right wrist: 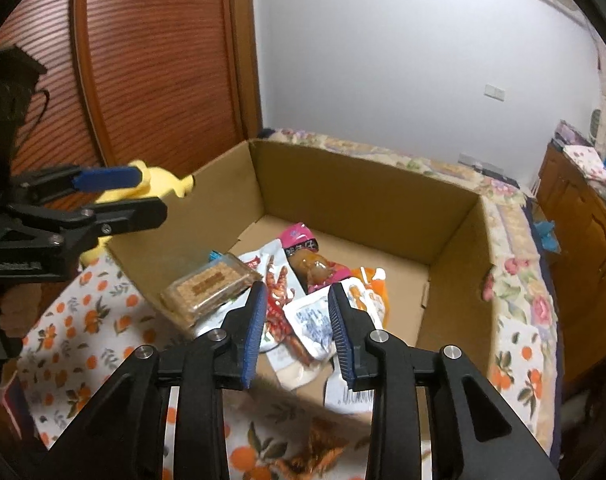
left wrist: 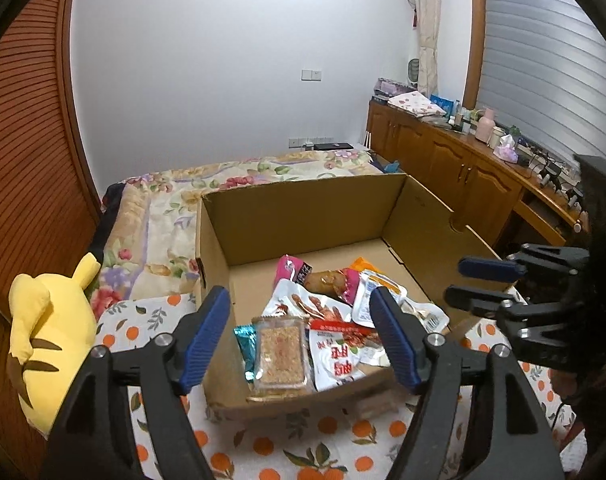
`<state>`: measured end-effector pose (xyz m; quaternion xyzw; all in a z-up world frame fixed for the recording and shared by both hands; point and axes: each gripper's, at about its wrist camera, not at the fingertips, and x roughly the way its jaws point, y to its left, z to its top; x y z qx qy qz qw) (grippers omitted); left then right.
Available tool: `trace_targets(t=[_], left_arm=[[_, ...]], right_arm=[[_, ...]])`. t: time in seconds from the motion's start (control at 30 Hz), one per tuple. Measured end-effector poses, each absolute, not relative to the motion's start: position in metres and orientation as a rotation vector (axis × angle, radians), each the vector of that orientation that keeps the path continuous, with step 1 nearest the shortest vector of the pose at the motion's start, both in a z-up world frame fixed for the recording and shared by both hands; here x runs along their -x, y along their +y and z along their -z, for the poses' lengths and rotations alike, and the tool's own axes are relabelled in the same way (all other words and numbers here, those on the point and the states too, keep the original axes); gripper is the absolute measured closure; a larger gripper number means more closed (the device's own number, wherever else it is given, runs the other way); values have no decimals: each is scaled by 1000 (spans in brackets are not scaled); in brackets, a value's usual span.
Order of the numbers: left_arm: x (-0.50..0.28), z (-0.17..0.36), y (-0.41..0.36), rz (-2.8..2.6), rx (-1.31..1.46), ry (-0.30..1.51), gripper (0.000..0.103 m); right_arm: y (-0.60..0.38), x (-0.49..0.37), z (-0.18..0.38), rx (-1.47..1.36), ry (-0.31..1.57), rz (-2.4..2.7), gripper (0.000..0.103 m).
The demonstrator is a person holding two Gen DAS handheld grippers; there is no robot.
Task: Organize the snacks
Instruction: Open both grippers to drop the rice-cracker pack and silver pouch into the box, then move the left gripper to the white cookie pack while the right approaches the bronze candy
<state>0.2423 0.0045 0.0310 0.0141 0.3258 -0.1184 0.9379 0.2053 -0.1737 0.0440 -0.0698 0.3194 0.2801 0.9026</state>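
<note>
Bedside cardboard box, jumbled snack packets

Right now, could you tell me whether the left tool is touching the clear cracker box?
Apart. In the right wrist view, the left tool hangs open above the cracker box, with cardboard wall showing between them.

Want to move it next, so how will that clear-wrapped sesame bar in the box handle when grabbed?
The sesame bar looks flat and stiff, so it probably won't droop. Its glossy clear wrapper may be slippery. It leans on other packets, so it could slide.
</note>
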Motion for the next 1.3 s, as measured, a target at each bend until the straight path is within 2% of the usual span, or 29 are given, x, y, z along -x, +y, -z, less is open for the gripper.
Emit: trace_targets(t=[0.07, 0.23, 0.73, 1.3], left_arm=[[-236, -30, 3, 245, -33, 659, 22], [-215, -30, -5, 269, -28, 647, 20], [-168, 1, -28, 298, -50, 644, 20], [-171, 55, -38, 267, -46, 698, 20]], right_arm=[[-179, -194, -49, 139, 648, -569, 64], [-190, -169, -56, 118, 627, -557, 55], [-220, -129, -27, 70, 670, -525, 54], [-219, -140, 35, 49, 788, -507, 54]])
